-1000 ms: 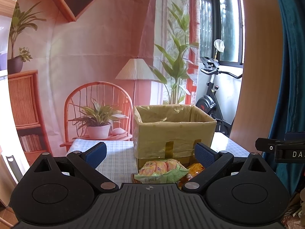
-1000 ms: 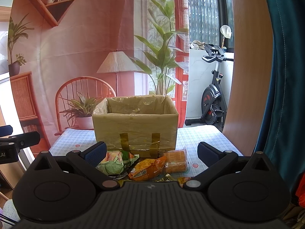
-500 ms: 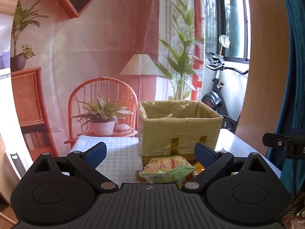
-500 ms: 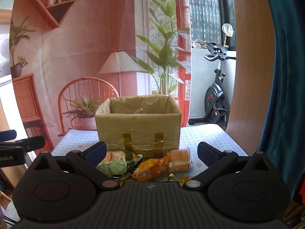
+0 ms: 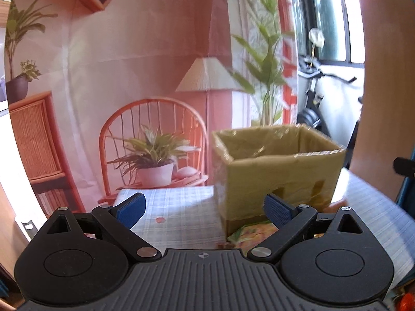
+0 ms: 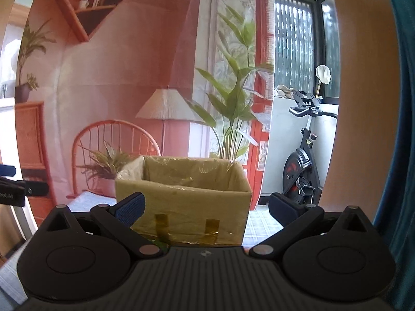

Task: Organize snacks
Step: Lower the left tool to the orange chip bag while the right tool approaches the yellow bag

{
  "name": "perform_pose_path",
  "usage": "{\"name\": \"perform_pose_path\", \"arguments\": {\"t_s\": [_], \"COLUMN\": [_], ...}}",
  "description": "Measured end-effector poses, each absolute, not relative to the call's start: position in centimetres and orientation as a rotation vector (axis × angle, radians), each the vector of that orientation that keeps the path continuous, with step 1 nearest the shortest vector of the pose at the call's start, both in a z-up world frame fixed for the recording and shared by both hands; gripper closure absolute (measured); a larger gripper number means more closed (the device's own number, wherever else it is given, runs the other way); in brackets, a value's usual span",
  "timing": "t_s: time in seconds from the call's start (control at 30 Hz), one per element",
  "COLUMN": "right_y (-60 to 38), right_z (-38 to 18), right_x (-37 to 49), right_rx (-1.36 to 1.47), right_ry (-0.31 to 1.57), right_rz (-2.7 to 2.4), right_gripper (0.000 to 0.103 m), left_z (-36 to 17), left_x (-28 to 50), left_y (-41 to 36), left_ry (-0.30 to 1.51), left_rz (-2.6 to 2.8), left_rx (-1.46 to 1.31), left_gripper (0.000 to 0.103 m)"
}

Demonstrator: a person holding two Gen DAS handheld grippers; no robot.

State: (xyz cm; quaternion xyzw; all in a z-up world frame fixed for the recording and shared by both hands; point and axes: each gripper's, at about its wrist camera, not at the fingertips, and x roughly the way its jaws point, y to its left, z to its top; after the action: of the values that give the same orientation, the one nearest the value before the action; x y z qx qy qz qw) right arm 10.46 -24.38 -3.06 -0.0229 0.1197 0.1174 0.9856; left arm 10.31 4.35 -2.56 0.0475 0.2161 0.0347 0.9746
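— Left wrist view first: what do you see?

— The left gripper (image 5: 203, 208) is held over the counter (image 5: 181, 207), which wears a pale checked cloth. Its jaws are spread wide and hold nothing. The blue pads (image 5: 129, 208) are bare.

— And the box?

— An open cardboard box (image 5: 280, 171) lined with clear plastic stands on the counter, to the right of centre and beyond the jaws. The picture is somewhat blurred. Just in front of the box's near wall, low by the right jaw, lies a snack packet (image 5: 253, 234), yellow and green, touching or almost touching the box; I cannot tell which. Only part of it shows above the gripper body.

— Right wrist view?

— The right gripper (image 6: 206, 206) faces the same box (image 6: 186, 202) almost square on, the box filling the space between the released jaws. Nothing is between them. Two strips of yellowish tape (image 6: 162, 224) run down the box's near wall. A scrap of green shows at the foot of the box, just above the gripper body, too small to name.

— Can each gripper see the other?

— At the left edge of the right wrist view a dark piece of the other tool shows. At the right edge of the left wrist view, a small dark part likewise.

— The surroundings?

— Behind the counter hangs a printed backdrop (image 6: 129, 77) with a rattan chair, lamp and plants. To the right stands an exercise bike (image 6: 303, 165) by a window, then a teal curtain (image 6: 404, 129).
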Motion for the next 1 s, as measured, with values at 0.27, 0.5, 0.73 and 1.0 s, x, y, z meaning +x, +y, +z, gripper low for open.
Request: {"name": "perform_pose_path", "arguments": {"t_s": [0.27, 0.5, 0.73, 1.0], "right_y": [-24.5, -23.9, -23.7, -23.6], "right_z": [-4.6, -7.9, -12.7, -16.8], "right_x": [15.4, 18.1, 17.9, 17.9], "right_rx": [-0.001, 0.016, 0.001, 0.030], "right_ry": [0.283, 0.362, 0.442, 0.592], "right_rz": [0.263, 0.266, 0.284, 0.318], "right_gripper": [0.000, 0.000, 0.000, 0.000], "left_z": [-3.9, -8.0, -11.9, -14.6], "left_x": [13.7, 15.9, 16.7, 15.8], "left_y": [7.0, 7.3, 7.1, 6.5], "left_ry": [0.458, 0.591, 0.695, 0.717], "left_rz": [0.116, 0.048, -0.024, -0.043], "left_rx": [0.092, 0.009, -0.054, -0.148], "left_gripper": [0.007, 0.016, 0.017, 0.017]}}
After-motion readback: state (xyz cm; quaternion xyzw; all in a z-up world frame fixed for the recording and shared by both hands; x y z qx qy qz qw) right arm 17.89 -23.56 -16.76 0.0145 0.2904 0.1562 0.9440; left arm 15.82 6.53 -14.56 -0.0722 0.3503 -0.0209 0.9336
